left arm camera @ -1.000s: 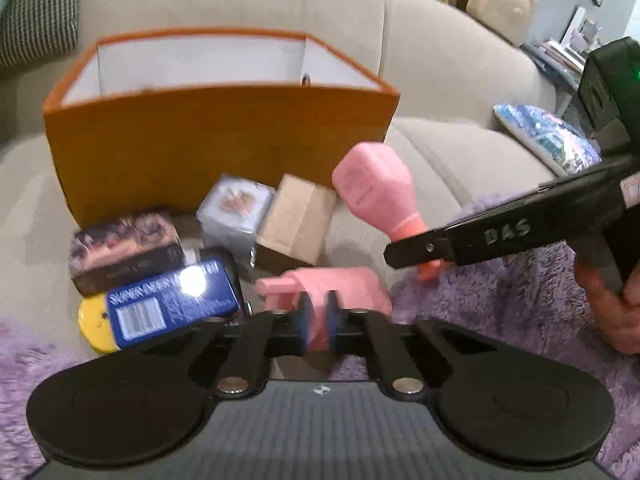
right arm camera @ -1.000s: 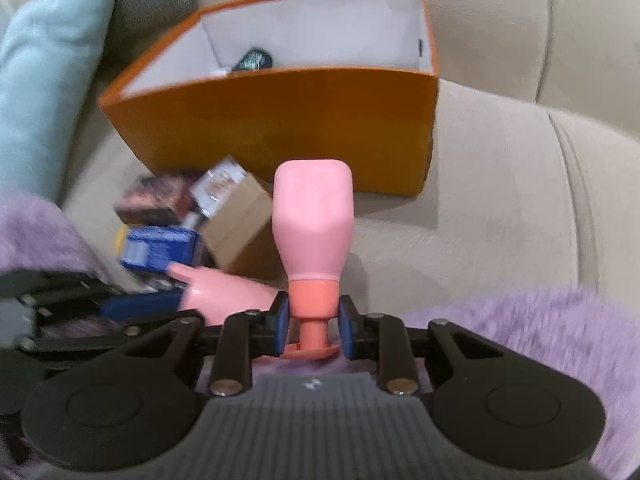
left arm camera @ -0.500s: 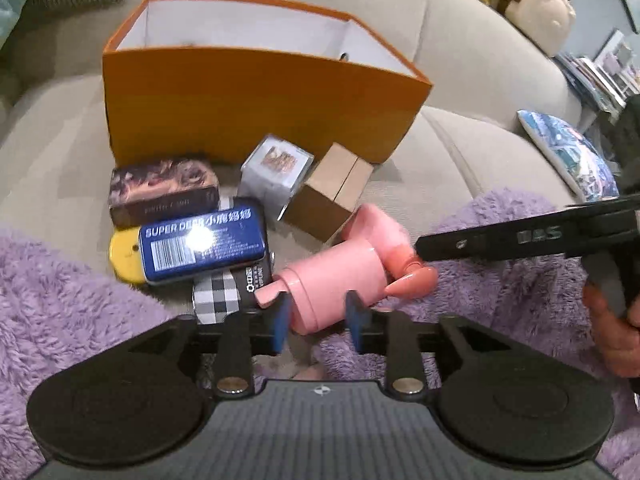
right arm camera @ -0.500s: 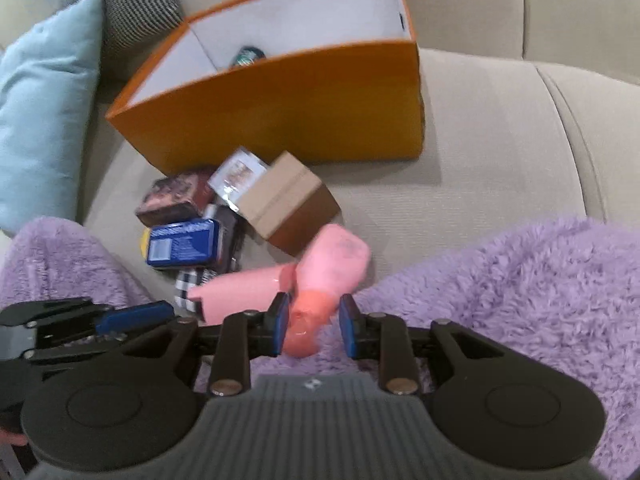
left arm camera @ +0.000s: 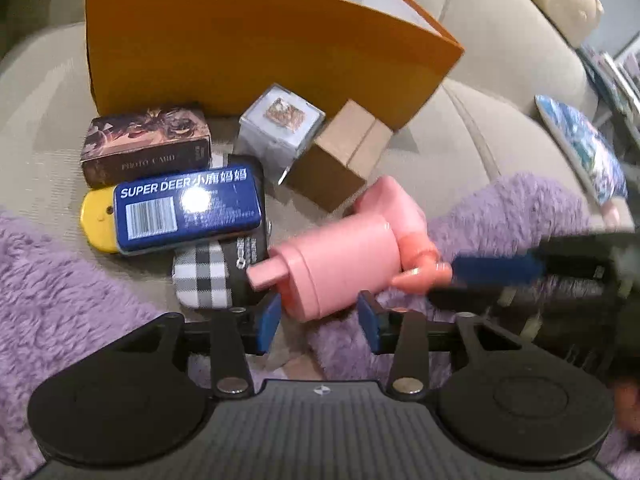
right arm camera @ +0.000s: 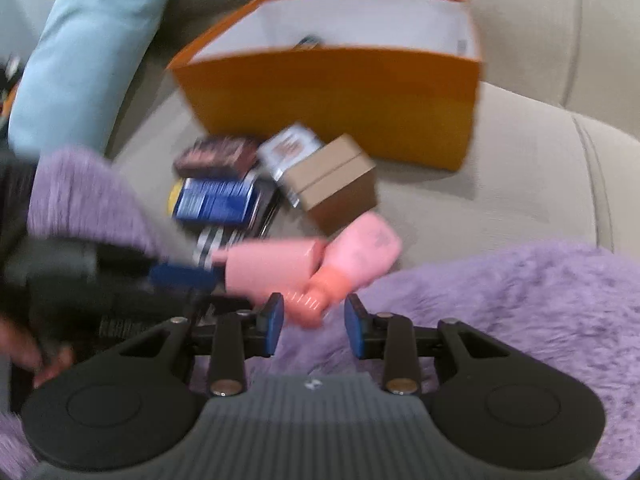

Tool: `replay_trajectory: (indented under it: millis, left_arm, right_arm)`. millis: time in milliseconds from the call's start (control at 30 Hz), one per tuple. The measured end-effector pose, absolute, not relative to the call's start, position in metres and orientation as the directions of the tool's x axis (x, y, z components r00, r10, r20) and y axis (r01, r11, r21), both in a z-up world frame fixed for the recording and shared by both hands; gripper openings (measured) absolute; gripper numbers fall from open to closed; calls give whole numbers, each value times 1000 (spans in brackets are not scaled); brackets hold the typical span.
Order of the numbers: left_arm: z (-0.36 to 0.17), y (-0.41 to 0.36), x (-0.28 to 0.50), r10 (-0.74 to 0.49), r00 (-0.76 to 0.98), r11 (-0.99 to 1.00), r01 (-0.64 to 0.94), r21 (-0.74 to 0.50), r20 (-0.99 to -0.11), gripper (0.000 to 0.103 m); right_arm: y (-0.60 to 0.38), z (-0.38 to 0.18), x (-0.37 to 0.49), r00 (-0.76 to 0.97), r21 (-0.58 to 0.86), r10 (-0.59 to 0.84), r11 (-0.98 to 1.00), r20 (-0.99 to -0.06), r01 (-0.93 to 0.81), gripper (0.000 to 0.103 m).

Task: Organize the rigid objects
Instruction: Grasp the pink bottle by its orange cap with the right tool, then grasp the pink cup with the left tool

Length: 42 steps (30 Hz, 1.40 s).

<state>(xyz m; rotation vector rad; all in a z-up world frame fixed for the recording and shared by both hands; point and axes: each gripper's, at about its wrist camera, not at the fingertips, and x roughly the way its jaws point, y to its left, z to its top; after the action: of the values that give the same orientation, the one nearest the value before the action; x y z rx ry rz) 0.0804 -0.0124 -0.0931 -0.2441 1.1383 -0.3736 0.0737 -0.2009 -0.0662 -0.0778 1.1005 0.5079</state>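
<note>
Two pink bottles lie on the sofa by the purple blanket. The capped bottle lies just beyond my open left gripper; it also shows in the right wrist view. The flat-sided bottle with its coral neck lies just beyond my open right gripper; it also shows in the left wrist view. Behind them lie a cardboard box, a white cube box, a blue tin, a dark card box, a checkered case and a yellow item. The orange box stands open behind.
A fluffy purple blanket covers the sofa's front. A light blue cushion leans at the left. A blue patterned cushion lies at the right. A small dark item sits inside the orange box.
Both grippers were shut on the pink bottles a second ago. Both have opened and pulled back, and the two bottles now lie on the sofa. The right view is motion-blurred.
</note>
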Motion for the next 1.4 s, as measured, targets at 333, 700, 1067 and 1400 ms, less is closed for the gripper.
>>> replay_trajectory:
  millis: [333,700,1067,1400]
  left_arm:
    - [-97,-1,95,-440,449,878,34,-477,-777,46]
    - [-80,-29,114,-469,507,875,156,-458,-723,35]
    - [-73,-41,108,-460,547,886,226,-406,-700,19]
    - [-43,-54,76,-440,624,895,363,-259,-646,17]
  right_arm:
    - [-172,-69,68,454,-39,250,842,-855,-538,36]
    - [-204,-55,110,526,8,259,902,-810,-431,30]
    - [-217,-60,124,514,142,326,920,-793,-364,31]
    - [-230,-48,109,559,177,332,933,-760,-313,25]
